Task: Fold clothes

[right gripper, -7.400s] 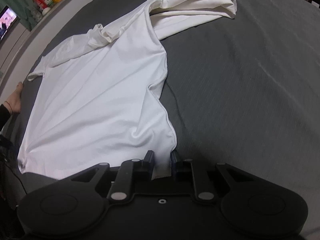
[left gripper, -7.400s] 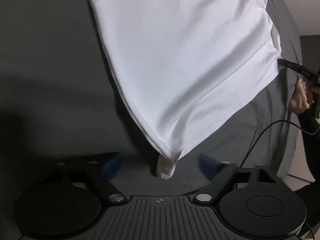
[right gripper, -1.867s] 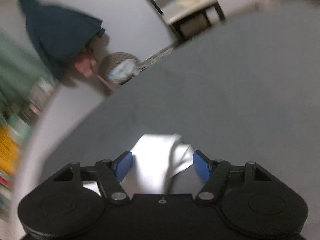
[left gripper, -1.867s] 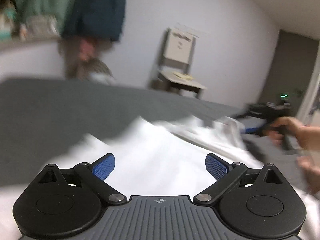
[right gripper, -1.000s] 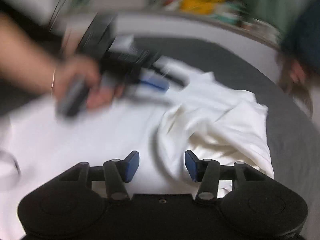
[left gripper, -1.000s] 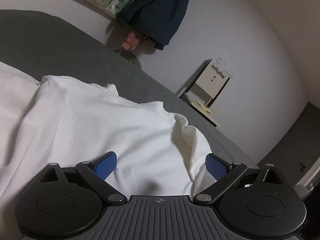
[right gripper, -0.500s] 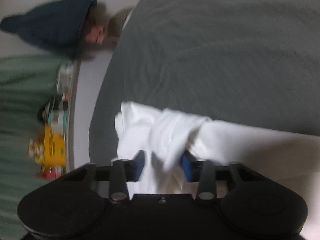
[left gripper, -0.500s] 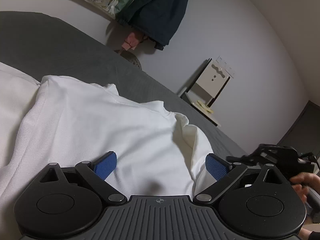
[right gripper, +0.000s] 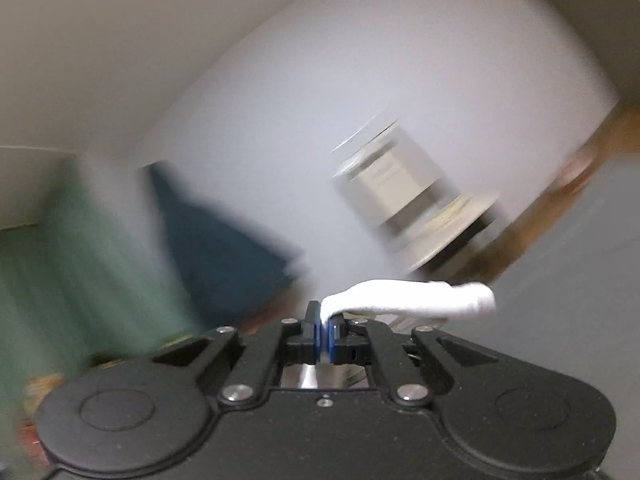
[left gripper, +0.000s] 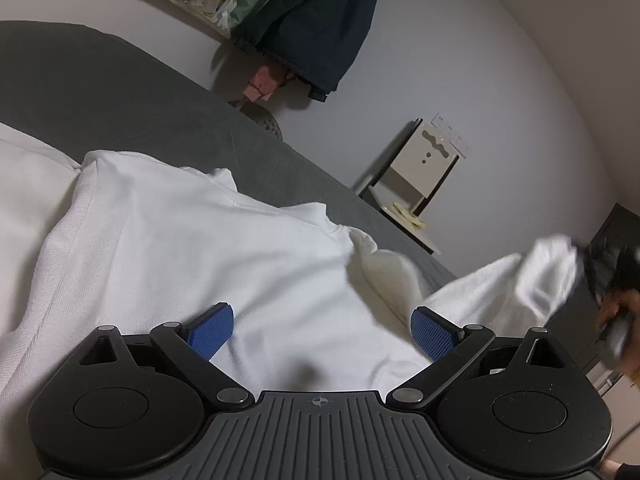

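Note:
A white shirt [left gripper: 200, 248] lies spread on a dark grey bed [left gripper: 100, 92]. My left gripper [left gripper: 322, 330] is open and rests low over the shirt, its blue pads apart with cloth between and beneath them. My right gripper [right gripper: 323, 326] is shut on a fold of the white shirt [right gripper: 408, 292] and holds it lifted, pointing at the wall; this view is blurred by motion. In the left wrist view the right gripper [left gripper: 600, 280] shows at the far right edge, with a raised part of the shirt [left gripper: 520, 280] hanging from it.
A small white chair-like stand [left gripper: 420, 176] stands by the far wall past the bed. Dark blue [left gripper: 320, 20] and green garments hang above a shelf with clutter at the top left. A dark door or cabinet [left gripper: 616, 224] is at the right.
My right gripper has shut on a part of the shirt and lifted it, swinging up fast. The left gripper has stayed open and still on the shirt.

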The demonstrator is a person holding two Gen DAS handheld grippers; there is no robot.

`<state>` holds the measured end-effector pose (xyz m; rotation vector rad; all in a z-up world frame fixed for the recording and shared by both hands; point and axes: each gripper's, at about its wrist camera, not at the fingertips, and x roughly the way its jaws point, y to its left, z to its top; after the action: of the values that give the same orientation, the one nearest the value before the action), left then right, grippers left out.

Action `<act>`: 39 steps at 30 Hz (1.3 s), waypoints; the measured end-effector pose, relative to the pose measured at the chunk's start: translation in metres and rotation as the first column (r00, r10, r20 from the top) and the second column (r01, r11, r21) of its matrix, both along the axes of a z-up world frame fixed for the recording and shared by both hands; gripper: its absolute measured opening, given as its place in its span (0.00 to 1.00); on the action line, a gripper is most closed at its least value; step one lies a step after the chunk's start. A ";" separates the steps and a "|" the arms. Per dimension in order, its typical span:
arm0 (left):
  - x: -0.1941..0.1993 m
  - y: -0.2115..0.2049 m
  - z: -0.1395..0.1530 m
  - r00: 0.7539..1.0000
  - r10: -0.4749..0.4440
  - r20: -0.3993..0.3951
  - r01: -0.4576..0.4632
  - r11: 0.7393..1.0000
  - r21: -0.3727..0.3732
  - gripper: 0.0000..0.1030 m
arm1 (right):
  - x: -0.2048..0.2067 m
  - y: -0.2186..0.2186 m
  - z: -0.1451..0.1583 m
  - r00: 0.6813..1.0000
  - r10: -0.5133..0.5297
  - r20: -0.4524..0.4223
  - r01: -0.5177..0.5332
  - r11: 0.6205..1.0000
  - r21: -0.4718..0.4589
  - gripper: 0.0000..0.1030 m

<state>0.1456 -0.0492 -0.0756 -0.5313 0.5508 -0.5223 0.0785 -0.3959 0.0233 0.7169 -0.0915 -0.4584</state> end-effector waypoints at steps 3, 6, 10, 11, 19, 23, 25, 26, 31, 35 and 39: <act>0.001 -0.001 0.000 1.000 0.000 0.000 0.000 1.000 0.003 0.95 | -0.006 -0.045 -0.033 0.978 -0.102 -0.181 0.124 0.986 0.111 0.04; 0.001 0.000 0.000 1.000 0.000 0.000 0.000 1.000 -0.001 0.95 | -0.006 -0.079 -0.052 0.948 -0.102 -0.300 0.155 0.975 0.158 0.04; 0.001 0.000 0.000 1.000 0.000 0.000 0.000 1.000 0.000 0.95 | -0.016 -0.100 -0.030 0.985 -0.123 -0.118 0.139 0.981 0.134 0.04; 0.001 -0.001 0.000 1.000 0.000 0.000 0.000 1.000 0.000 0.95 | -0.018 -0.099 -0.021 0.989 -0.133 -0.058 0.138 0.986 0.097 0.04; 0.002 -0.001 0.000 1.000 0.000 -0.001 0.000 1.000 0.004 0.95 | -0.037 -0.149 -0.085 0.903 -0.168 -0.396 0.263 0.944 0.198 0.04; 0.003 -0.001 0.000 1.000 0.000 -0.001 0.000 1.000 0.006 0.95 | -0.061 -0.158 -0.124 0.887 -0.176 -0.428 0.343 0.871 0.351 0.04; 0.003 -0.002 0.000 1.000 0.000 -0.002 0.000 1.000 0.012 0.95 | -0.065 -0.159 -0.132 0.901 -0.172 -0.398 0.329 0.868 0.371 0.04; 0.004 -0.002 0.000 1.000 0.000 -0.003 0.000 1.000 0.016 0.95 | -0.063 -0.159 -0.129 0.907 -0.173 -0.383 0.317 0.881 0.353 0.04; 0.003 -0.002 0.001 1.000 0.000 -0.002 0.000 1.000 0.019 0.95 | -0.065 -0.158 -0.101 0.934 -0.219 -0.283 0.290 0.927 0.239 0.04; 0.003 -0.002 0.000 1.000 0.000 -0.001 0.000 1.000 0.017 0.95 | -0.069 -0.164 -0.111 0.884 -0.176 -0.433 0.334 0.886 0.322 0.04; 0.003 -0.001 0.000 1.000 -0.001 -0.002 0.001 1.000 0.017 0.95 | -0.088 -0.166 -0.113 0.879 -0.192 -0.437 0.359 0.869 0.340 0.20</act>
<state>0.1488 -0.0506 -0.0755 -0.5156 0.5567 -0.5174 -0.0092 -0.5617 -0.0902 1.0207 0.2931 -0.9151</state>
